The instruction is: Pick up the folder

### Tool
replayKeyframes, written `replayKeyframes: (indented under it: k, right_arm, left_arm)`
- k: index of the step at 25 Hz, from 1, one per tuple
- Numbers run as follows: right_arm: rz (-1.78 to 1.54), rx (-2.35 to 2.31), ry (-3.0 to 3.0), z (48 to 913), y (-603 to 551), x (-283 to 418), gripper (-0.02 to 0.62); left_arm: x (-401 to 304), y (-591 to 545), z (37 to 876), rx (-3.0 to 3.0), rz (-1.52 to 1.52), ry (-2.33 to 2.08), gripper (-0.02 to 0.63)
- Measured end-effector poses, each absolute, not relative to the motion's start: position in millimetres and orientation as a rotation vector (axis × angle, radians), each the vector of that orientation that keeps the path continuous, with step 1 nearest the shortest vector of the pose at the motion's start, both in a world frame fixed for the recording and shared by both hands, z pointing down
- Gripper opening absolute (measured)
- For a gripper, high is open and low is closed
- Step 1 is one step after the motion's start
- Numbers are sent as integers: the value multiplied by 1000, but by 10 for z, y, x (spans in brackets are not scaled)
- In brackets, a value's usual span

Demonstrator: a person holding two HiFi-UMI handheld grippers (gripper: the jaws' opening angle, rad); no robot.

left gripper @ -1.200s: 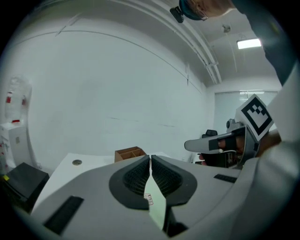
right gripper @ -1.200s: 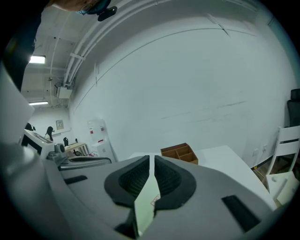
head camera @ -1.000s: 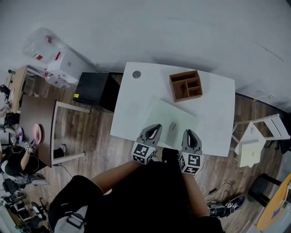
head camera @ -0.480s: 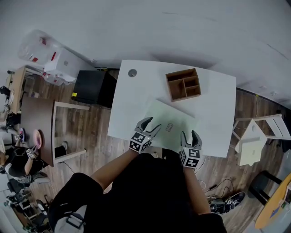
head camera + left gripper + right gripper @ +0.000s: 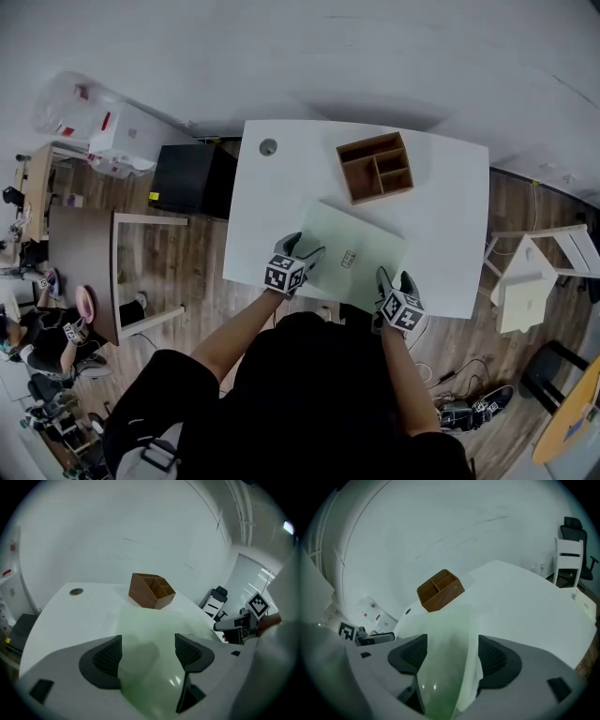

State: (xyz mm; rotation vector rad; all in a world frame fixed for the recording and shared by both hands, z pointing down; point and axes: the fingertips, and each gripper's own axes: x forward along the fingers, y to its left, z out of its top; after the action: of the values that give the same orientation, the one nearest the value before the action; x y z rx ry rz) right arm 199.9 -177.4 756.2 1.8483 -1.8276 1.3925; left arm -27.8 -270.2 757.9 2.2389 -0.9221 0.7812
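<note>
Folder inside left gripper and right gripper, jaws opening, seemingly unclamped

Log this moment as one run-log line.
target: pale green translucent plastic folder on white table; left gripper: jaws opening, folder between; right gripper: jaws opening, folder between
</note>
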Motion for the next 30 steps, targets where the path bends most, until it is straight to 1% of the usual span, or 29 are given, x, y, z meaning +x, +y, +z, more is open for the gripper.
replayKeyframes:
  k: [8, 15, 18, 30]
  right_arm:
    - [1506, 1759, -1837, 7746, -1800, 1958, 322]
    - [1616, 1620, -1822, 7853, -1749, 1838, 325]
    - [1629, 1595, -1827, 7874, -1761, 1837, 325]
    - [1721, 1501, -1895, 7998, -1796, 1873, 332]
  left_arm:
    - [-283, -2700, 7680, 2199, 839, -886, 348]
    - [-384, -2779, 7677, 2163, 880, -1000, 348]
    - [-433, -2799, 7785, 2120, 890, -981, 350]
    - [-439, -2785, 7974, 1994, 761, -828, 354]
